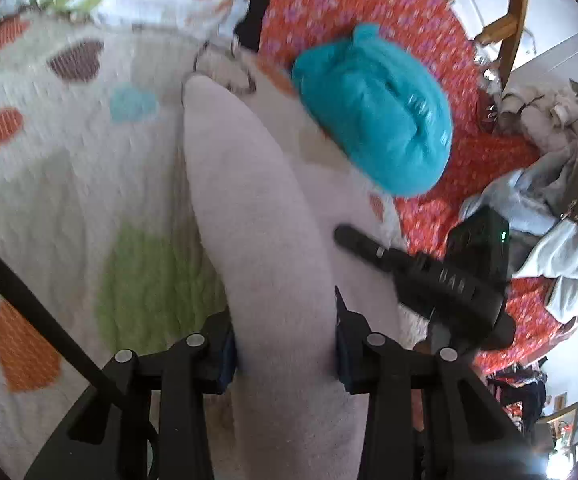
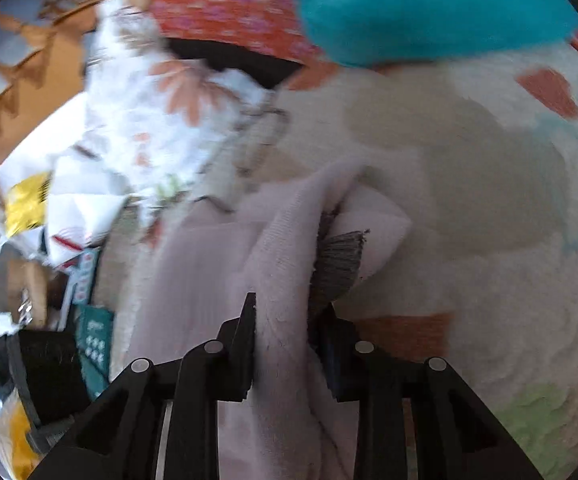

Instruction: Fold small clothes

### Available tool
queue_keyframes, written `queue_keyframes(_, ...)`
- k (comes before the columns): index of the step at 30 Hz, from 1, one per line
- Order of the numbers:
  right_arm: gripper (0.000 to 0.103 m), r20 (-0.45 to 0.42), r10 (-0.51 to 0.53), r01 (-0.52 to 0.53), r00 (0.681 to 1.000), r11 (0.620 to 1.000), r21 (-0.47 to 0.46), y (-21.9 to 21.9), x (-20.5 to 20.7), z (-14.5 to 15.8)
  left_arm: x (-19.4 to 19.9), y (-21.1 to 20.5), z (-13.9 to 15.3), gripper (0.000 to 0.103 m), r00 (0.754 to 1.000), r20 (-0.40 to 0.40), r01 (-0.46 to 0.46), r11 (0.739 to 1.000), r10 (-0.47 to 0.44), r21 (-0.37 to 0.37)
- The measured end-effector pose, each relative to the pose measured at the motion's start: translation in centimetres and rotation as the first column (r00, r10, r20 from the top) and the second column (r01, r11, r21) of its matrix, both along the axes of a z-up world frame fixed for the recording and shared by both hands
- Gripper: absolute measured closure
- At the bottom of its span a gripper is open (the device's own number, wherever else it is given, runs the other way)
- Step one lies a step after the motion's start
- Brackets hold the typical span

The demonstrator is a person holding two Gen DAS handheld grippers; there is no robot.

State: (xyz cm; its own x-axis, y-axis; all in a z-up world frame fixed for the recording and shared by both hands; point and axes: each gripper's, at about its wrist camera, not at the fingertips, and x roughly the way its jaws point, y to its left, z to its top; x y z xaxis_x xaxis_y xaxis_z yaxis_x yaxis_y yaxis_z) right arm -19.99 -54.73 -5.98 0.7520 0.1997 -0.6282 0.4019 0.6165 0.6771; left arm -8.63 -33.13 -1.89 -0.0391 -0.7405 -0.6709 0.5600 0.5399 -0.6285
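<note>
One piece looks finished: a teal garment, rolled into a tight bundle, sits toward the far side of the white quilt with its coloured hearts, partly over a red flowered cloth. What seems left is the pale pink sock now in hand, plus a white flowered cloth lying crumpled at the far edge of the quilt.

Going from left to right across the work: the left gripper has its jaws closed onto the pale pink sock, which runs out between them as a long, smooth, rounded tongue lying on the quilt, its tip pointing away. Just beside it to the right, the right gripper is likewise clamped on the same sock, bunched and ribbed between its pads. Beyond that grip the fabric is doubled over, and a grey patch, perhaps a heel or toe, shows at the fold. The sock looks soft and fuzzy, limp, and likely to slump once released. Judging by this, the fold is under way but not yet pressed flat.
</note>
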Motion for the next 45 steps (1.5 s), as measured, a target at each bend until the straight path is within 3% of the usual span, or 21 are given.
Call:
queue_keyframes(2, 0.07, -0.042, 0.022, -0.024, 0.999, 0.998, -0.063, 0.9, 0.9, -0.2, 0.1, 0.0, -0.2, 0.064, 0.998, 0.051, -0.025, 0.997, 0.022, 0.067)
queue_keyframes(4, 0.054, -0.143, -0.013, -0.007, 0.99, 0.991, -0.137, 1.1, 1.3, -1.2, 0.1, -0.5, -1.7, 0.061, 0.998, 0.063, -0.038, 0.981, 0.026, 0.191)
queue_keyframes(5, 0.051, -0.167, -0.028, 0.003, 0.986, 0.989, -0.148, 0.9, 1.1, -1.6, 0.0, -0.5, -2.5, 0.061, 0.998, 0.059, -0.035, 0.971, 0.021, 0.236)
queue_keyframes(7, 0.05, -0.155, -0.054, 0.03, 0.986, 0.988, -0.155, 0.3, 0.2, -0.8, -0.1, 0.4, -2.4, 0.06, 0.997, 0.07, -0.036, 0.971, 0.019, 0.235)
queue_keyframes(11, 0.051, -0.07, -0.109, 0.086, 0.992, 0.959, -0.269, 0.8, -2.6, 3.0, -0.9, 3.6, -1.1, 0.06, 0.988, 0.156, -0.048, 0.98, 0.017, 0.194)
queue_keyframes(13, 0.065, -0.02, -0.036, 0.031, 0.999, 0.978, -0.204, 1.5, -3.5, 4.0, -1.5, 4.5, -1.4, 0.06, 0.988, 0.156, -0.035, 0.978, 0.003, 0.204)
queue_keyframes(15, 0.067, -0.004, 0.042, -0.042, 0.999, 0.991, -0.131, 2.7, -4.0, 4.1, -2.2, 5.1, -2.7, 0.06, 0.992, 0.125, -0.014, 0.972, -0.016, 0.234)
queue_keyframes(18, 0.067, -0.081, 0.112, -0.126, 0.99, 0.976, -0.179, 5.4, -5.0, 3.8, -2.6, 6.4, -4.6, 0.06, 0.995, 0.097, -0.004, 0.963, -0.023, 0.269)
queue_keyframes(22, 0.061, -0.176, 0.124, -0.172, 0.976, 0.942, -0.289, 8.0, -7.2, 3.0, -3.3, 6.7, -4.2, 0.059, 0.991, 0.129, 0.0, 0.965, -0.035, 0.263)
queue_keyframes(26, 0.057, -0.21, 0.155, -0.213, 0.965, 0.933, -0.291, 9.6, -8.2, 0.9, -3.6, 6.7, -4.1, 0.059, 0.99, 0.139, -0.008, 0.962, -0.031, 0.273)
queue_keyframes(28, 0.092, -0.243, 0.176, -0.242, 0.954, 0.931, -0.275, 10.1, -8.0, -0.1, -3.8, 6.6, -4.0, 0.059, 0.989, 0.143, -0.012, 0.96, -0.029, 0.28)
queue_keyframes(31, 0.094, -0.164, 0.183, -0.219, 0.969, 0.946, -0.237, 9.2, -9.7, 2.1, -4.3, 6.5, -3.7, 0.059, 0.989, 0.145, -0.021, 0.958, -0.022, 0.287)
queue_keyframes(33, 0.094, -0.174, 0.164, -0.209, 0.971, 0.937, -0.281, 9.1, -11.0, 3.0, -4.5, 6.6, -3.8, 0.057, 0.992, 0.122, -0.006, 0.956, -0.031, 0.293)
queue_keyframes(35, 0.095, -0.235, 0.152, -0.215, 0.96, 0.939, -0.267, 8.7, -11.6, 1.8, -4.8, 6.6, -4.1, 0.056, 0.992, 0.119, 0.006, 0.953, -0.044, 0.302)
queue_keyframes(38, 0.097, -0.369, 0.217, -0.314, 0.904, 0.922, -0.226, 8.7, -11.1, -0.9, -4.7, 7.0, -3.3, 0.056, 0.991, 0.109, 0.038, 0.955, -0.073, 0.294)
queue_keyframes(39, 0.097, -0.359, 0.217, -0.311, 0.908, 0.922, -0.23, 8.6, -11.2, -0.5, -4.5, 7.4, -2.7, 0.056, 0.993, 0.098, 0.044, 0.962, -0.073, 0.27)
queue_keyframes(41, 0.094, -0.27, 0.172, -0.248, 0.947, 0.928, -0.278, 7.7, -11.9, 2.0, -4.1, 8.5, -1.2, 0.056, 0.993, 0.095, 0.05, 0.977, -0.071, 0.208)
queue_keyframes(44, 0.09, -0.121, 0.025, -0.07, 0.992, 0.921, -0.383, 5.6, -12.5, 5.8, -3.4, 9.9, 1.2, 0.05, 0.987, 0.158, 0.001, 0.992, -0.021, 0.125)
queue_keyframes(45, 0.089, -0.086, 0.01, -0.042, 0.996, 0.924, -0.379, 5.3, -12.2, 6.2, -3.2, 9.9, 1.6, 0.046, 0.983, 0.182, -0.027, 0.994, 0.007, 0.11)
